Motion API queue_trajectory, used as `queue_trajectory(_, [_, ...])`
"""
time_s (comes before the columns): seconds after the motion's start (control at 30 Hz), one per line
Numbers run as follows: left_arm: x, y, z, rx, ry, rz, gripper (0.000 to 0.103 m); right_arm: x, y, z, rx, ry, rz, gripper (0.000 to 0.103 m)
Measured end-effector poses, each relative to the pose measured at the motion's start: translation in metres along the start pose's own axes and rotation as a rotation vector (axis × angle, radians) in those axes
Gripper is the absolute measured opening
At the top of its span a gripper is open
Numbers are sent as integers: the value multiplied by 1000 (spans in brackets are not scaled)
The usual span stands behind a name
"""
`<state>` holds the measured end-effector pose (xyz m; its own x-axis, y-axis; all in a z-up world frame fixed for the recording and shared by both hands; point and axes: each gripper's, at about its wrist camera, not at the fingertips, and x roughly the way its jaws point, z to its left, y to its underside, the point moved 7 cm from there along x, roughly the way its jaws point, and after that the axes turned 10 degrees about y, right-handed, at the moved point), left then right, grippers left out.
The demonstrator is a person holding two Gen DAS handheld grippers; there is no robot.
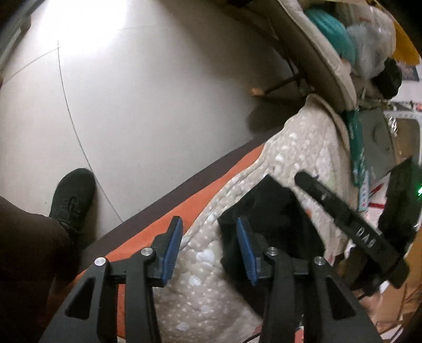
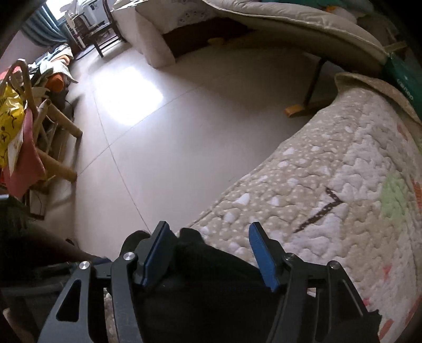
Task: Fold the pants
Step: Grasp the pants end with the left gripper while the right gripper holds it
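The black pants (image 1: 271, 211) lie folded on a beige quilted blanket (image 1: 303, 147) on the bed. My left gripper (image 1: 209, 249) is open, its blue pads (image 1: 171, 250) apart, with the left edge of the pants just beyond the right pad. The other gripper's black arm (image 1: 350, 224) crosses over the pants at the right. In the right wrist view, my right gripper (image 2: 211, 253) is open above the pants (image 2: 211, 277), and the dark cloth fills the gap between its pads without being pinched.
The blanket (image 2: 329, 184) covers an orange mattress (image 1: 147, 232) whose edge drops to a pale tiled floor (image 1: 132, 105). My black shoe (image 1: 72, 198) stands by the bed. A cluttered wooden chair (image 2: 39, 126) is at left, a padded seat (image 2: 290, 21) and boxes (image 1: 374, 142) beyond.
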<state>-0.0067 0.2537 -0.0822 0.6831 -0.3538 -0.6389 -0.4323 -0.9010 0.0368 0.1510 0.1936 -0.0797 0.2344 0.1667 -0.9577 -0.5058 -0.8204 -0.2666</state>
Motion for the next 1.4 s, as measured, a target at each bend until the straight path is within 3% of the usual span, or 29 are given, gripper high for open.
queue_trajectory(0.13, [1,6,-17,80,17,-11,44,10,8,14,-81,-23,41,67])
queue_trajectory(0.3, [8,14,-28,157,-19,10,43,38,22,36,-219,26,90,68])
queue_trajectory(0.37, [6,11,-21,126,-12,12,45,38,27,36,-247,34,93,57])
queue_trajectory(0.43, [5,7,-18,110,-9,8,45,35,28,34,-247,26,99,34])
queue_trajectory(0.5, [4,6,-21,119,-9,-4,45,30,27,26,-197,-20,101,27])
queue_trajectory(0.7, [9,11,-34,197,-3,6,52,11,19,0,-70,-78,54,25])
queue_trajectory(1.03, [52,27,-52,361,-67,99,57,1,15,0,-62,-67,45,26])
queue_trajectory(1.07, [56,29,-52,367,-70,114,52,-1,15,-1,-62,-66,44,26])
queue_trajectory(1.1, [58,30,-54,376,-61,126,42,-1,15,0,-62,-65,42,25])
queue_trajectory(1.13, [57,32,-58,391,-42,137,22,-3,15,0,-60,-63,39,26])
queue_trajectory(1.17, [54,33,-61,405,-31,139,17,-5,15,0,-56,-62,33,26])
queue_trajectory(1.4, [32,45,-95,460,38,116,15,-49,17,-20,-12,-65,-61,25])
